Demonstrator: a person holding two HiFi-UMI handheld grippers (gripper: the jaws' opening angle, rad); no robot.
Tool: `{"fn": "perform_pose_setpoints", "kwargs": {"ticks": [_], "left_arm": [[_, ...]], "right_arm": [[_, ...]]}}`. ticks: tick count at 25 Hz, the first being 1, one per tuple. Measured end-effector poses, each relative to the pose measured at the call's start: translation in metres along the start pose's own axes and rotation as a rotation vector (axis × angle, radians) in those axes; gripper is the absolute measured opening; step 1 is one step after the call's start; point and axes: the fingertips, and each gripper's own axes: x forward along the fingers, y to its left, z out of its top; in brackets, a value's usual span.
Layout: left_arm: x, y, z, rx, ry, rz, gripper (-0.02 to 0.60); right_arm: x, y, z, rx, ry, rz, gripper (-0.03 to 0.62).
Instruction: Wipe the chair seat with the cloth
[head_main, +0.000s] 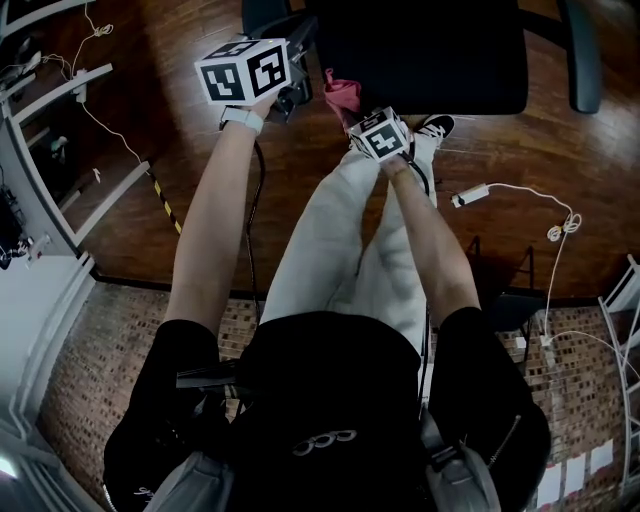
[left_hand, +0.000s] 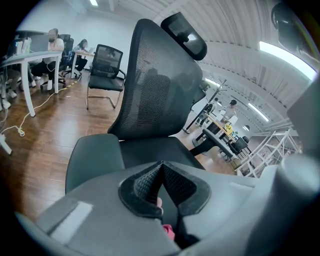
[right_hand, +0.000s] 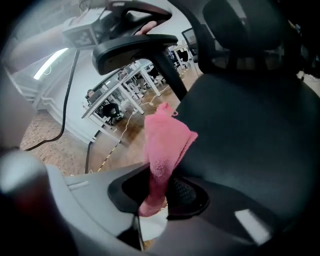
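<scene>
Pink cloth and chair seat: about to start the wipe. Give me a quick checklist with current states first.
1. Cloth gripped: ok. The right gripper is shut on the pink cloth, and most of the cloth stands free beyond the jaws.
2. Cloth on the chair seat: cannot tell. It sits at the seat's near edge, but contact is unclear.
3. Seat surface free of objects: ok. Nothing lies on the part that shows.
4. Left gripper out of the way: ok. Its jaws are together on nothing, and it is held left of the cloth.
5. Armrest clearance: cannot tell. It looms close by the cloth.
</scene>
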Motion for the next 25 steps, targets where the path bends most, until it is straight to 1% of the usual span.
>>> {"fn": "perform_pose_setpoints", "kwargs": {"ticks": [5,9,12,16,19,22,25], "left_arm": [[0.0,0.003,-0.003,0.003,0.007,0.014,-0.006],[0.001,0.004,-0.001,0.013,0.005,0.026,-0.006],[-0.001,0.003,0.005,0.033,-0.012,0.037,-0.006],[-0.002,0.006,0.003,0.036,-0.005,0.047,-0.006],[-0.002,0.005,0.004,0.042,-0.007,0.052,-0.006],[-0.003,0.007,0.005,0.051,-0.008,0.064,-0.006],[-0.004,0.008,0.005,0.052,-0.008,0.071,-0.006]], "right_arm": [[-0.034,-0.053,-0.041,0.051,-0.004,-0.047,0.071],[-0.074,-0.111,-0.079,0.099,0.015,-0.132,0.072],[-0.11,-0.155,-0.108,0.141,0.039,-0.218,0.075],[-0.163,-0.214,-0.145,0.214,0.063,-0.385,0.078],[-0.205,-0.258,-0.167,0.292,0.062,-0.523,0.078],[-0.245,-0.296,-0.18,0.381,0.045,-0.664,0.078],[-0.284,-0.322,-0.19,0.474,0.03,-0.821,0.077]]}}
